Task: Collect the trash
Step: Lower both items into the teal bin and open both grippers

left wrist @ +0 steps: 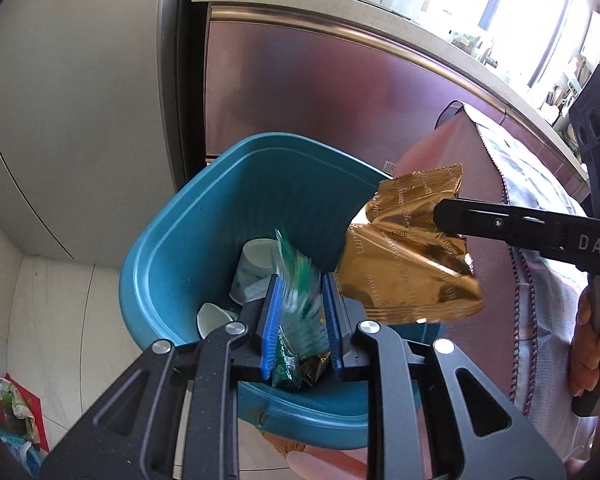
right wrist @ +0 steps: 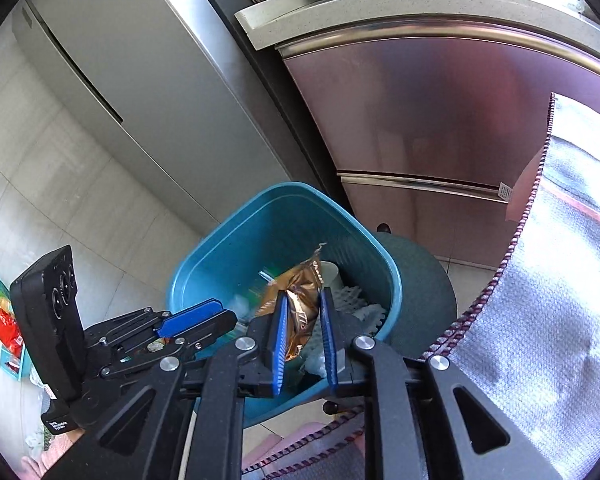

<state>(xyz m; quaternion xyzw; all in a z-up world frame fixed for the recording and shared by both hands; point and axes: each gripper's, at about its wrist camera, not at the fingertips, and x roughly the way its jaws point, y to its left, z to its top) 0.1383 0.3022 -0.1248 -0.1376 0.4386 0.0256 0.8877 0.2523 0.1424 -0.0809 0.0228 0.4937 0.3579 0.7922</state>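
A teal bin (left wrist: 228, 200) (right wrist: 284, 216) stands on the floor below both grippers, with paper cups (left wrist: 256, 264) and white foam (right wrist: 359, 300) inside. My left gripper (left wrist: 301, 280) (right wrist: 220, 314) hangs over the bin's near side. It is shut on a green wrapper (left wrist: 296, 276), whose far end is blurred. My right gripper (right wrist: 303, 293) is over the bin's right side, shut on a crumpled gold wrapper (left wrist: 411, 272) (right wrist: 300, 284). One black finger (left wrist: 499, 226) of the right gripper reaches in from the right in the left wrist view. The gold wrapper hangs above the rim.
A grey fridge (left wrist: 60, 120) and a brown metallic cabinet front (left wrist: 300, 80) stand behind the bin. A cloth with a braided edge (right wrist: 559, 280) drapes at the right. A dark green round stool (right wrist: 419, 280) touches the bin. Colourful packets (left wrist: 12, 404) (right wrist: 4, 320) lie on the floor at left.
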